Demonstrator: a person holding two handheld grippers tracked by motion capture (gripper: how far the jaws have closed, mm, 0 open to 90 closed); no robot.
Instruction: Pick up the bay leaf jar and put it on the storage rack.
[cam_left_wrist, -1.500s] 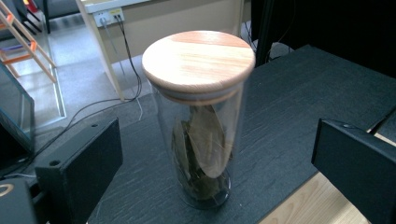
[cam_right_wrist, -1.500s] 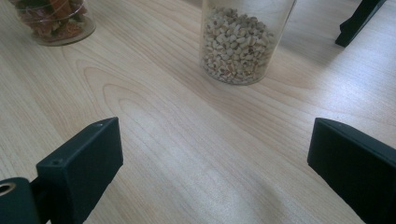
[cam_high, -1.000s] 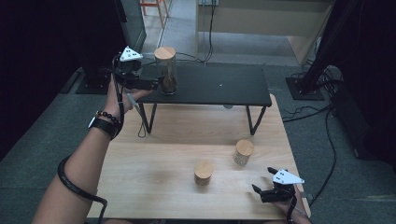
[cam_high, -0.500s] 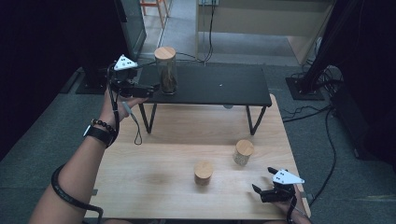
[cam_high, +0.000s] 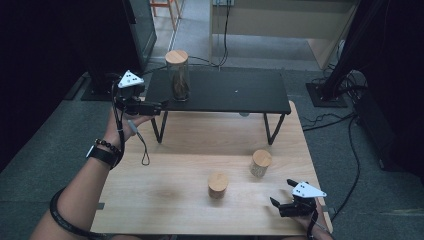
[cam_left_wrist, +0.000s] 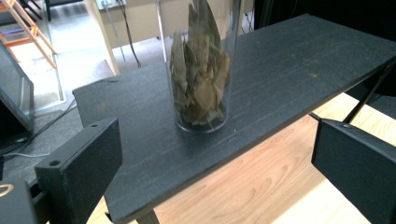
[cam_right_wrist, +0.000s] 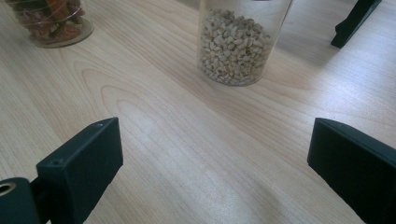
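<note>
A tall glass jar (cam_high: 177, 75) with a wooden lid stands at the left end of the black shelf (cam_high: 235, 92). In the left gripper view the tall jar (cam_left_wrist: 201, 79) holds dried leaves. My left gripper (cam_high: 161, 106) hovers just left of the shelf's front corner, open and apart from the jar. Its jaws (cam_left_wrist: 217, 140) frame the jar with nothing between them. Two short lidded jars stand on the wooden table (cam_high: 170, 190): one in the middle (cam_high: 218, 184), one to its right (cam_high: 260, 162). My right gripper (cam_high: 285, 205) rests open near the front right edge, facing the jar of pale grains (cam_right_wrist: 238, 42).
A jar with orange-red contents (cam_right_wrist: 51, 21) sits at the upper left of the right gripper view. One shelf leg (cam_right_wrist: 357, 16) stands behind the grain jar. Cables (cam_high: 345, 125) lie on the floor to the right of the table.
My left gripper has drawn back from the tall jar, moving left and toward the person. The jar stays standing on the shelf. The right gripper has not moved.
</note>
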